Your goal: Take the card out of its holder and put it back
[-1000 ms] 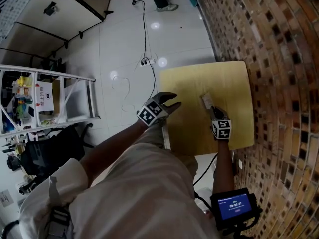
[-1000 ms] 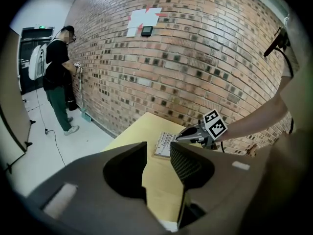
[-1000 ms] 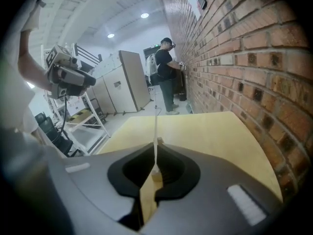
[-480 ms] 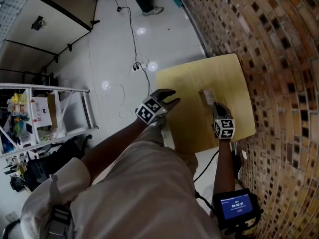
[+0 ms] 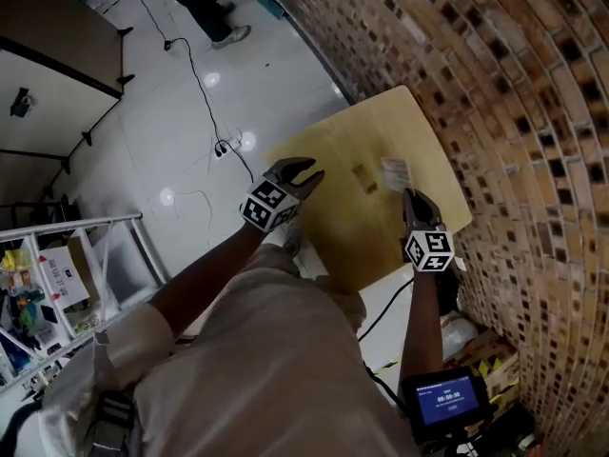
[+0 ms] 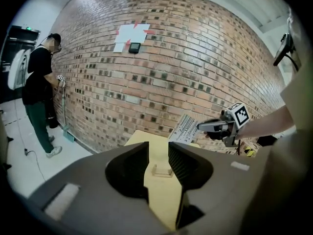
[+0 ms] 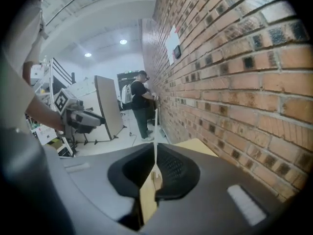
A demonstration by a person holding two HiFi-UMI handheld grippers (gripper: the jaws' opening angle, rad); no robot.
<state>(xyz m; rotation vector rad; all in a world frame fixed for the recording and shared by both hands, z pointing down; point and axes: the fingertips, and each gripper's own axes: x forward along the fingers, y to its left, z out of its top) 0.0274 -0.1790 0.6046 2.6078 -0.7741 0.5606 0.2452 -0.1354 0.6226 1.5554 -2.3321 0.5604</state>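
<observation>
Card [image 5: 394,171] was out of its holder and up in the air, and I had it pinched in the right gripper [image 5: 409,198]. In the right gripper view its fingers [image 7: 172,169] were pressed together on the card's lower edge. The card stood edge-on between them as a thin white line rising toward the ceiling lights.

From the head view, the card holder [image 5: 364,177] sat empty on the yellow desk [image 5: 347,241]. It looked like a small clear stand near the middle of the top. The card hung just beside it on the side toward the brick wall [image 5: 533,112], clear of the slot and not touching it.

My left gripper [image 5: 306,169] hovered over the desk's near-left part, well apart from the card and pointing toward the holder. In the left gripper view its fingers [image 6: 133,166] stood apart and were closing. Nothing was between the pads; only the desk and the little holder showed through the gap, farther off. The same view caught the right gripper out to the right, raised above the desk with the printed card sticking out of its tip.

Off by the wall a person [image 6: 38,84] in dark clothes stood facing the bricks. A cable [image 5: 205,93] trailed across the white floor [image 5: 152,141].
</observation>
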